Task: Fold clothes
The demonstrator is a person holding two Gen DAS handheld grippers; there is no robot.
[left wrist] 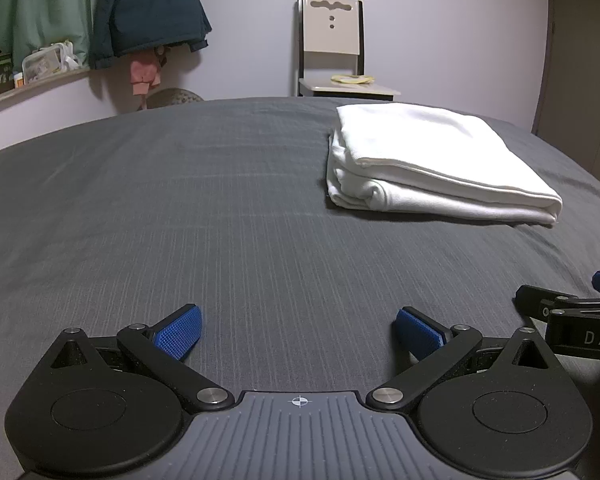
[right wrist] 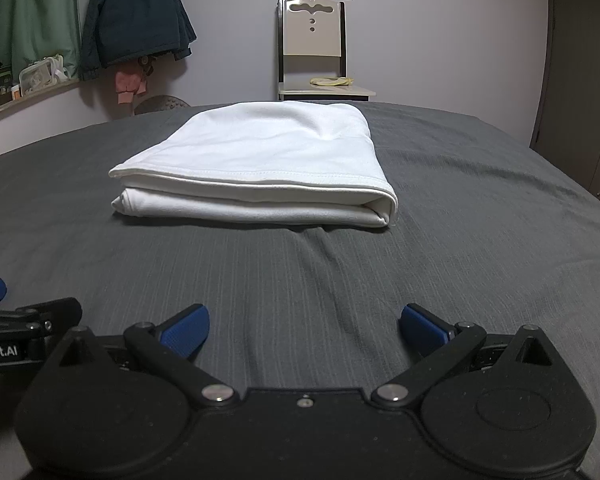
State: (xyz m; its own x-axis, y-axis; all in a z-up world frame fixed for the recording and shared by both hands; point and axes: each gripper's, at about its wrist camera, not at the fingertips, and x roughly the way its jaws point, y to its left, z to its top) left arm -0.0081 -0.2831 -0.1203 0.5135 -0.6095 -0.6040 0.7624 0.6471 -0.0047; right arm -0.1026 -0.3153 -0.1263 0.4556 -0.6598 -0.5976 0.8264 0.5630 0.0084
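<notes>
A white garment (left wrist: 432, 160) lies folded into a flat rectangular stack on the dark grey bedspread (left wrist: 180, 208). In the right wrist view the same folded garment (right wrist: 260, 168) sits straight ahead, its layered edge facing me. My left gripper (left wrist: 298, 330) hovers low over the bedspread, open, with nothing between its blue pads; the garment is ahead and to its right. My right gripper (right wrist: 304, 326) is open too, well short of the garment, with bare sheet between its fingers. Each gripper shows at the edge of the other's view.
A cream chair (left wrist: 332, 48) with a yellow item on its seat stands behind the bed against the wall. A dark jacket (left wrist: 148, 12) and green curtain (left wrist: 36, 8) hang at the back left above a cluttered ledge. A dark door (left wrist: 580, 60) is at the right.
</notes>
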